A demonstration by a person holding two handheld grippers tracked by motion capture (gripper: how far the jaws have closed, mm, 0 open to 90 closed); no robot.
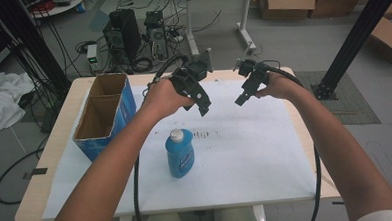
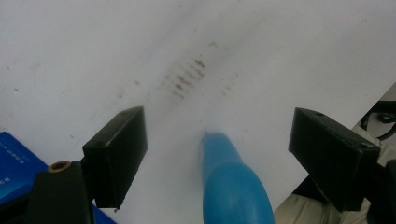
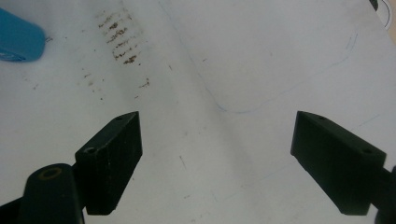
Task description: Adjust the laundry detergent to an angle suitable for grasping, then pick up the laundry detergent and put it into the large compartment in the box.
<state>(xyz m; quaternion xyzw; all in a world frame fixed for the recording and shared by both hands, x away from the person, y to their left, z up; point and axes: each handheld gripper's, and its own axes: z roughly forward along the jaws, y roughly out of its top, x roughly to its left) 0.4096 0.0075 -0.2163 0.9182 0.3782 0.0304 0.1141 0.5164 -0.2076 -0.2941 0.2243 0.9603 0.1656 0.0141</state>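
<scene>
A blue bottle (image 1: 180, 153) with a white cap stands upright on the white sheet (image 1: 255, 148), in front of both hands. My left gripper (image 1: 197, 104) hovers above and behind it, open and holding nothing. In the left gripper view the bottle (image 2: 233, 186) shows below, between the wide-apart jaws of that gripper (image 2: 217, 126), which do not touch it. My right gripper (image 1: 243, 96) hangs to the right at about the same height. In the right gripper view that gripper (image 3: 218, 121) is open over bare sheet, with the bottle (image 3: 18, 39) at the upper left corner.
A blue cardboard box (image 1: 104, 114), open on top with two compartments, stands at the table's left side. Brown smudges (image 1: 205, 135) mark the sheet just right of the bottle. A faint pen outline (image 3: 280, 88) is drawn on the sheet. Cables trail off the table's front edge.
</scene>
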